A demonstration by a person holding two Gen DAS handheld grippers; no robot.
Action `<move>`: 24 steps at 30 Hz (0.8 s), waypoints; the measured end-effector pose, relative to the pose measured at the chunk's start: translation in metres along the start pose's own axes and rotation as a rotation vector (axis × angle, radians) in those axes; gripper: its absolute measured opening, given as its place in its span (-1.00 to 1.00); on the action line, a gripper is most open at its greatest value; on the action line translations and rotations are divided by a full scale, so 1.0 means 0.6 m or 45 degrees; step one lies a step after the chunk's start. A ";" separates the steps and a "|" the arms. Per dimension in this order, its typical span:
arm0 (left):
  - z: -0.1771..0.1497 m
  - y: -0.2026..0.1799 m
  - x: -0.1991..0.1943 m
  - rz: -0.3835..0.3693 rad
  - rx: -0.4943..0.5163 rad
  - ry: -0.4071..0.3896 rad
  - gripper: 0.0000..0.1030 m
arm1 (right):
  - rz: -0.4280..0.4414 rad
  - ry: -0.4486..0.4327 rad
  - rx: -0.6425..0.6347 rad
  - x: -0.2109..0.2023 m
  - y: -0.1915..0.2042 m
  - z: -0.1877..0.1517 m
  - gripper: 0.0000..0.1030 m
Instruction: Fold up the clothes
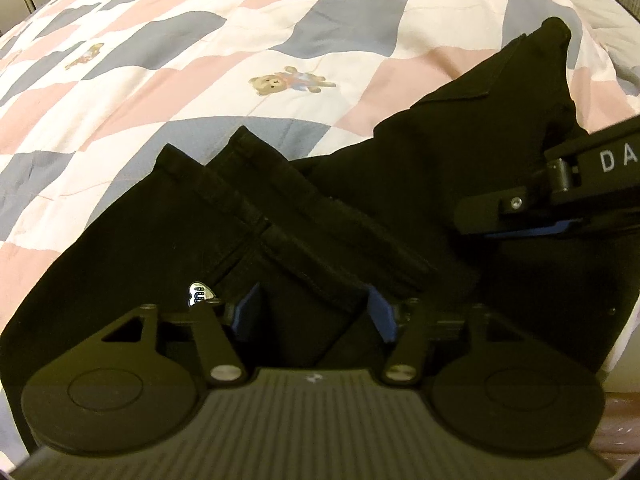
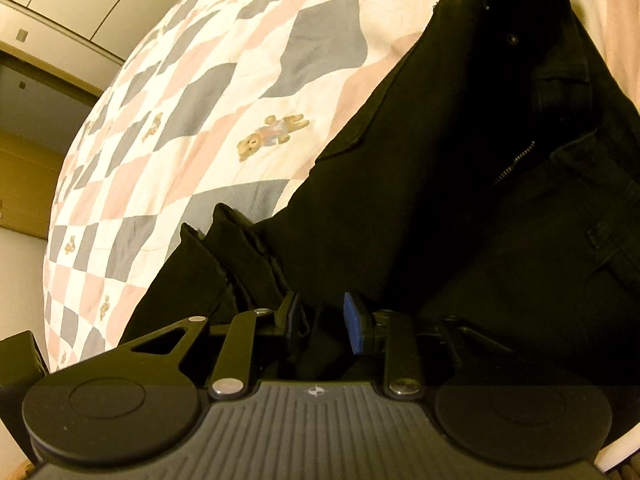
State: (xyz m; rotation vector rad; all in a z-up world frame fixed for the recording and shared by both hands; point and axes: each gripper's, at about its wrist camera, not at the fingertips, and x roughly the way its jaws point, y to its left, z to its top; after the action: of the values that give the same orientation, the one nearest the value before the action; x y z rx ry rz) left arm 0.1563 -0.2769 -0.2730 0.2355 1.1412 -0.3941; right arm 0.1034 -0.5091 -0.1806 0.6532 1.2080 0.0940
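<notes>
Left gripper [image 1: 312, 314]: nearest the lens, blue pads set about half apart, straddling a dark fold of the black trousers [image 1: 360, 216]; whether pressing the cloth or merely over it cannot be told.

Right gripper [image 2: 320, 320]: jaws narrower, a ridge of the same black cloth between the blue pads; pinched or just enclosed, not clear. In the left wrist view, entering from the right above the trousers.

Trousers: spread on the quilt [image 1: 168, 60], hems [image 1: 208, 156] lying doubled near the left gripper, zip fly [image 2: 516, 160] and waistband further off, toward the right of the teddy-bear print [image 1: 290, 80].

Risk, slipping: with either hold loose, a layer likely to slide out during a lift, leaving the fold crooked.

Risk, uneven layers: hems slightly offset, so a pull on only the top layer would probably skew the legs.

Risk, snagging: soft quilt liable to be caught along with the cloth and dragged.

Surroundings: beyond the teddy-bear print, only checked pink, grey and white quilt; pale cupboard doors [image 2: 80, 8] far behind it.

Obstruction: none seen on the quilt past the trousers.
</notes>
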 end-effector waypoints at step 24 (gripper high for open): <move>-0.477 0.544 -0.348 1.096 -1.317 0.267 -0.88 | 0.073 0.136 -0.114 0.084 0.102 0.010 -0.20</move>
State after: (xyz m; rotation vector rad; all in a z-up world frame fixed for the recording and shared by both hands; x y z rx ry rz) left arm -0.0198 0.1657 -0.2027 -0.1634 1.1978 0.9943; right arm 0.1444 -0.4414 -0.1897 0.6107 1.2805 0.2318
